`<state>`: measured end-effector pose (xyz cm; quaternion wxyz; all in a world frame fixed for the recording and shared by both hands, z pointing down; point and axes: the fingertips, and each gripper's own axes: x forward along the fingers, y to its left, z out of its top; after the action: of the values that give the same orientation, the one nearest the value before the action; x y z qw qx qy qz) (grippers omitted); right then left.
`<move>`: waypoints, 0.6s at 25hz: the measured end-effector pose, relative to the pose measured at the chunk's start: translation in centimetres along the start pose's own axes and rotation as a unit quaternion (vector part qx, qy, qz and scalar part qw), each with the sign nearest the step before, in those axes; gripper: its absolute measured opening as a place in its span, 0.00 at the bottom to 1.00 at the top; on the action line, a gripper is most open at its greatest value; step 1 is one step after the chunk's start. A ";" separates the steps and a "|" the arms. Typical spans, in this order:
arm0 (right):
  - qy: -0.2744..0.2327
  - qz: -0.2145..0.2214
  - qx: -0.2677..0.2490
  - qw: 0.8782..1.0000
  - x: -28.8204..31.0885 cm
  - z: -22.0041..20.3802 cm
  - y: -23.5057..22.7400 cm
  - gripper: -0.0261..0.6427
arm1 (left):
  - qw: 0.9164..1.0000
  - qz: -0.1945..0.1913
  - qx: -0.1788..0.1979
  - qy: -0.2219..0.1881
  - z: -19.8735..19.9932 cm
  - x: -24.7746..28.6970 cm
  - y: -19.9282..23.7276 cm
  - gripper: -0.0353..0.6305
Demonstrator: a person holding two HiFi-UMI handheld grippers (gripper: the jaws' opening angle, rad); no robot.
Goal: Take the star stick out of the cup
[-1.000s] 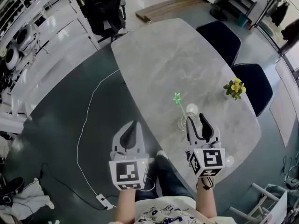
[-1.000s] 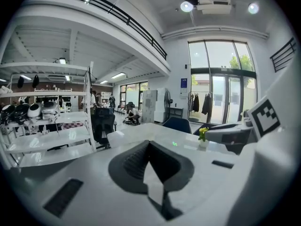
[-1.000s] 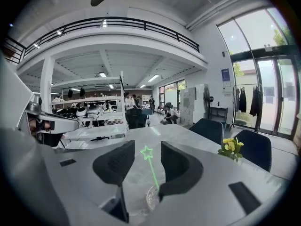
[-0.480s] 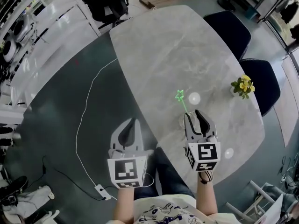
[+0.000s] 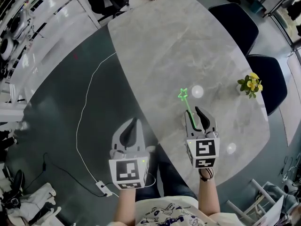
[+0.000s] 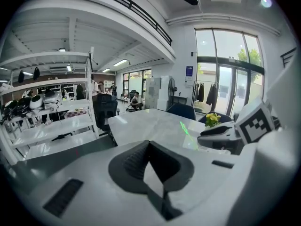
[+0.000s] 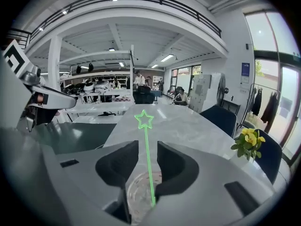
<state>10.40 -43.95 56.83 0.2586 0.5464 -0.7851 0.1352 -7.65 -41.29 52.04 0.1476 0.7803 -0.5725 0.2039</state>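
Holds left gripper (image 5: 132,122) pinched together, empty, off the table (image 5: 164,46) edge at 7 o'clock, and at 5 o'clock straddles star stick (image 5: 188,108) without pressing it, between the half-parted, just-narrowing jaws of right gripper (image 5: 198,113), stick standing in cup (image 7: 135,194), star leaning toward 11 o'clock.

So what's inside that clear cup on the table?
A green star stick stands in the cup, star above the rim. The right tongs, jaws just closing either side of it without gripping yet, hide the cup's bottom.
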 end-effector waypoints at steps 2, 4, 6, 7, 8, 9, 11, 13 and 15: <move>0.010 0.000 -0.011 1.000 0.6 -0.3 0.0 0.24 | 1.000 0.000 -0.001 0.003 -0.2 0.2 0.0 0.05; 0.020 -0.001 -0.025 0.999 1.2 -0.5 0.0 0.23 | 1.000 0.001 0.000 0.005 -0.4 0.3 0.1 0.05; 0.029 0.000 -0.040 0.999 1.8 -0.6 0.0 0.23 | 1.000 0.002 0.000 0.009 -0.7 0.4 0.3 0.05; 0.033 0.002 -0.046 0.998 2.1 -0.7 0.1 0.23 | 1.000 0.004 0.000 0.010 -0.8 0.4 0.4 0.05; 0.036 0.003 -0.052 0.998 2.3 -0.8 0.2 0.23 | 1.000 0.005 -0.001 0.012 -0.8 0.4 0.5 0.05; 0.040 0.004 -0.057 0.998 2.5 -0.8 0.2 0.22 | 1.000 0.007 -0.001 0.013 -0.9 0.4 0.6 0.05; 0.045 0.002 -0.063 0.997 2.9 -1.0 0.1 0.21 | 1.000 0.009 -0.003 0.015 -1.1 0.5 0.8 0.05; 0.049 -0.001 -0.064 0.997 3.2 -1.3 -0.1 0.18 | 1.000 0.010 -0.004 0.018 -1.3 0.7 0.9 0.05; 0.053 -0.003 -0.063 0.997 3.5 -1.4 -0.1 0.17 | 1.000 0.010 -0.006 0.019 -1.5 0.8 1.1 0.05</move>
<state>9.92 -46.01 59.95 0.3345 0.5236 -0.7754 0.1131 -8.68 -41.57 53.73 0.1614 0.7693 -0.5788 0.2169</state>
